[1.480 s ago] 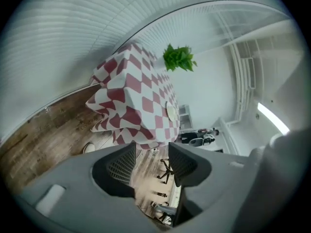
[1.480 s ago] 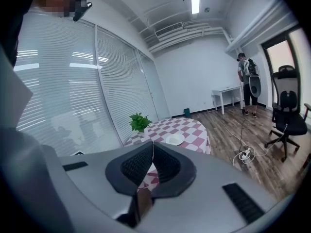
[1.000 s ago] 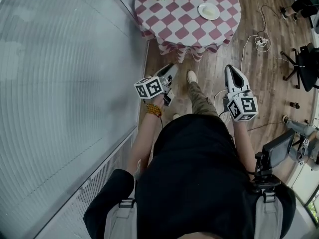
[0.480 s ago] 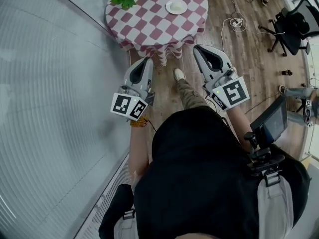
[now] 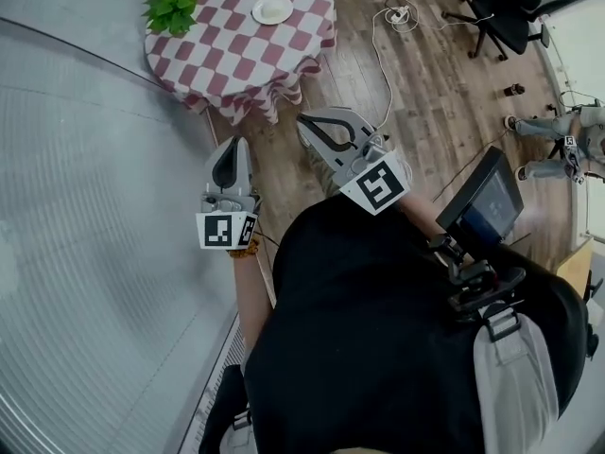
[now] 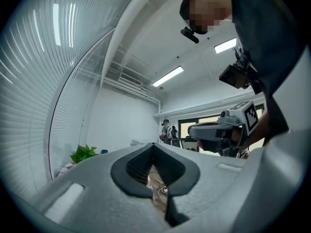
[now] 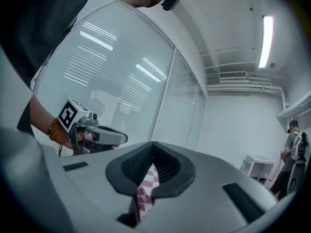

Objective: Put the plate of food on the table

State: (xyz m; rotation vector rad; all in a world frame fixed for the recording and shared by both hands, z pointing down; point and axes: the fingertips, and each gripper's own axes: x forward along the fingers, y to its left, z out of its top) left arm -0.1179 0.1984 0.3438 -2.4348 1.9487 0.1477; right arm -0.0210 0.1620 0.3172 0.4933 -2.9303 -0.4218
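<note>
The plate (image 5: 272,9) is sitting on the checked counter (image 5: 222,60) near a plant (image 5: 170,10), well apart from the person, so the task is looking done. The left gripper (image 5: 231,143) and right gripper (image 5: 304,121) are both hovering clenched and empty, probably because nothing is needing carrying.

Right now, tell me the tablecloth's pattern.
Red-and-white checks on the tablecloth, clearest in the head view.

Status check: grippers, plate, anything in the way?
Left gripper shut, empty. Right gripper shut, empty. Plate on checkered table. Cable on floor beside table.
</note>
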